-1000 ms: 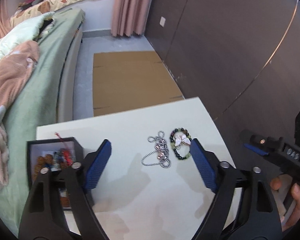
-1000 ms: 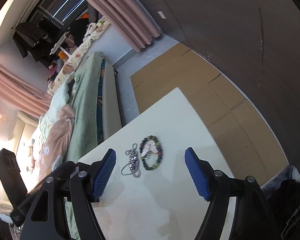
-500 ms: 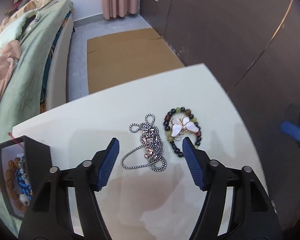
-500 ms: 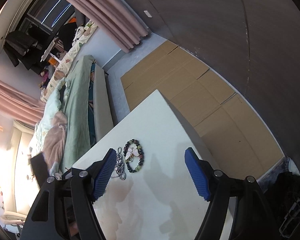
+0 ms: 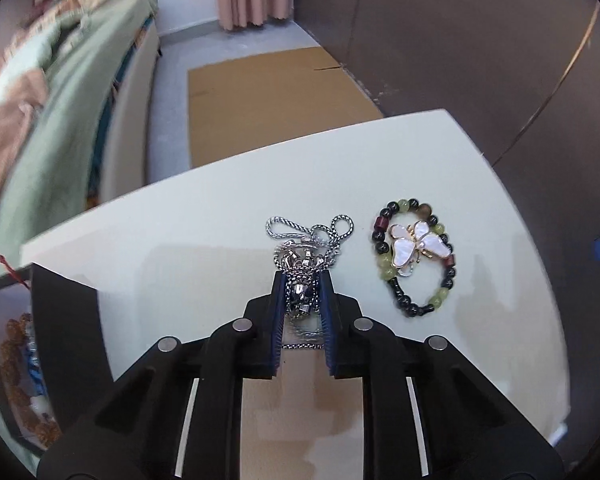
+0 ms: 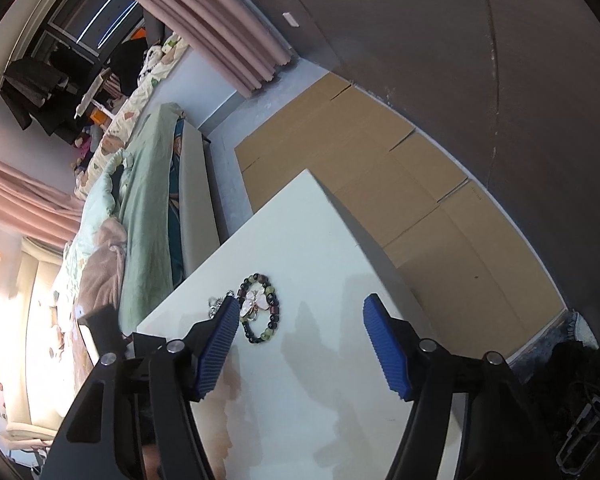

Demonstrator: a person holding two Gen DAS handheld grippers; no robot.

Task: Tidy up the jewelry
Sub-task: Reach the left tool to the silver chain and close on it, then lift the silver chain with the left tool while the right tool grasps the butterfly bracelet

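Observation:
A silver chain necklace [image 5: 304, 240] with a metal pendant lies on the white table [image 5: 180, 248]. My left gripper [image 5: 302, 284] is shut on the pendant part of the necklace, at table level. A beaded bracelet [image 5: 414, 256] with a white butterfly charm lies just right of it, untouched; it also shows in the right wrist view [image 6: 260, 308]. My right gripper [image 6: 296, 320] is open and empty above the table, right of the bracelet. A black jewelry box [image 5: 32, 344] with beads inside sits at the table's left edge.
A bed with green and pink bedding [image 5: 40, 120] runs along the left. Flattened cardboard [image 5: 272, 96] lies on the floor beyond the table. A dark wall [image 5: 480, 40] stands at the right. The table's far edge [image 6: 308, 172] is close to the bracelet.
My left gripper has moved forward and down over the silver necklace and closed on it. The right gripper has stayed open, drifting slightly.

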